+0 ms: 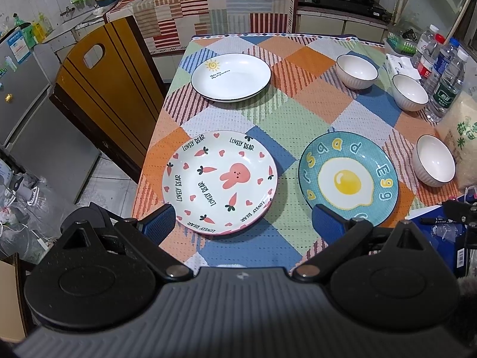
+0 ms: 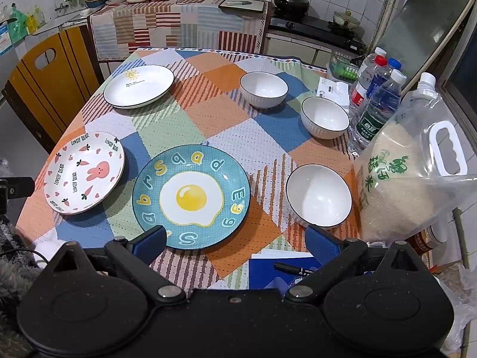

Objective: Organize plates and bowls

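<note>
Three plates lie on the checked tablecloth: a rabbit plate, a teal egg plate and a white sun plate. Three white bowls stand at the right: near, middle and far. My left gripper is open and empty, above the table's near edge before the rabbit plate. My right gripper is open and empty, before the egg plate and the near bowl.
Water bottles and a bag of rice stand along the table's right edge. A blue box with a black marker lies at the near right. A wooden chair stands to the table's left. A kitchen counter is behind.
</note>
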A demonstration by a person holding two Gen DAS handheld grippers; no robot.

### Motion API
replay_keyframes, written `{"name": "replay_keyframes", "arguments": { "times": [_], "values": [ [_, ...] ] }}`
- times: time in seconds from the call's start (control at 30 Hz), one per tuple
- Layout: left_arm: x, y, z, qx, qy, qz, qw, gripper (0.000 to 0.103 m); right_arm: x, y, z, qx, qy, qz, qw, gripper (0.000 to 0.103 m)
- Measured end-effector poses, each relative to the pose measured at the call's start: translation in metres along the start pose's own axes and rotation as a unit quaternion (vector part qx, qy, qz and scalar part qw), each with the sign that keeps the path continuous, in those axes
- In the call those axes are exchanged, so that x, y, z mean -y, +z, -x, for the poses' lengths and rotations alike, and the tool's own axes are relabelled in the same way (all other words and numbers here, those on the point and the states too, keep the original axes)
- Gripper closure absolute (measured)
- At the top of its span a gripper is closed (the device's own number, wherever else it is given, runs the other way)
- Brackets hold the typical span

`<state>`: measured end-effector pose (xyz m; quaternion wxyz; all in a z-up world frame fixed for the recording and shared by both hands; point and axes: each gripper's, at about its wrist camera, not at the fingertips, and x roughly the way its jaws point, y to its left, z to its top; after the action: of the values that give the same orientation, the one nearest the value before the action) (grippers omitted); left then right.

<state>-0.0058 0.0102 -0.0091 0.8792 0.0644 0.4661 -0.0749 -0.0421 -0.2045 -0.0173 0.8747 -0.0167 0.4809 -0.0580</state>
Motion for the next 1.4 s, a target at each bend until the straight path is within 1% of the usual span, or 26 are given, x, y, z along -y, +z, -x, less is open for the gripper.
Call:
{"name": "replay_keyframes", "arguments": {
  "times": [0.53,0.6,0.67,0.8,0.9,1.0,1.03,1.07,1.17,1.23,1.3,1.33,1.4],
  "values": [
    [0.000,-0.004,-0.005,-0.005,-0.003,0.002,1.0000,0.004,0.002,-0.002,-0.004,-0.004,-0.001,-0.001,1.000,0.002],
    [-0.003,-0.002,-0.009,-0.008,-0.012,0.018,0.9997,0.004,0.003,-0.001,-0.006,-0.004,0.000,-0.001,1.000,0.002],
    [-0.004,0.001,-0.015,-0.007,-0.022,0.024,0.9994,0.004,0.005,0.000,-0.007,0.005,0.006,-0.001,1.000,0.002],
    [0.002,0.008,-0.023,0.017,-0.025,-0.002,0.9996,0.004,0.014,0.001,-0.009,0.049,0.030,-0.005,0.998,0.002],
    [0.009,0.015,-0.033,0.031,-0.023,-0.032,0.9987,0.004,0.027,0.002,-0.020,0.078,0.079,-0.017,0.994,0.002],
    [0.019,0.022,-0.046,0.049,-0.030,-0.055,0.9969,0.004,0.044,-0.006,-0.037,0.115,0.135,-0.046,0.983,0.002],
    [0.022,0.024,-0.052,0.048,-0.032,-0.056,0.9968,0.004,0.048,-0.009,-0.046,0.119,0.148,-0.058,0.980,0.002],
    [0.025,0.026,-0.060,0.044,-0.040,-0.058,0.9966,0.004,0.052,-0.011,-0.056,0.111,0.156,-0.069,0.979,0.002],
    [0.038,0.028,-0.087,0.025,-0.065,-0.068,0.9952,0.006,0.057,-0.017,-0.089,0.066,0.164,-0.090,0.980,0.003],
    [0.047,0.026,-0.108,0.008,-0.075,-0.074,0.9944,0.008,0.060,-0.024,-0.109,0.042,0.170,-0.114,0.978,0.011],
    [0.058,0.023,-0.128,-0.012,-0.087,-0.082,0.9927,0.013,0.062,-0.031,-0.128,0.018,0.182,-0.145,0.972,0.017],
    [0.061,0.020,-0.137,-0.021,-0.088,-0.084,0.9923,0.018,0.063,-0.035,-0.136,0.014,0.188,-0.157,0.969,0.019],
    [0.070,0.018,-0.157,-0.047,-0.085,-0.084,0.9917,0.022,0.063,-0.042,-0.149,0.013,0.191,-0.177,0.966,0.026]
  ]
}}
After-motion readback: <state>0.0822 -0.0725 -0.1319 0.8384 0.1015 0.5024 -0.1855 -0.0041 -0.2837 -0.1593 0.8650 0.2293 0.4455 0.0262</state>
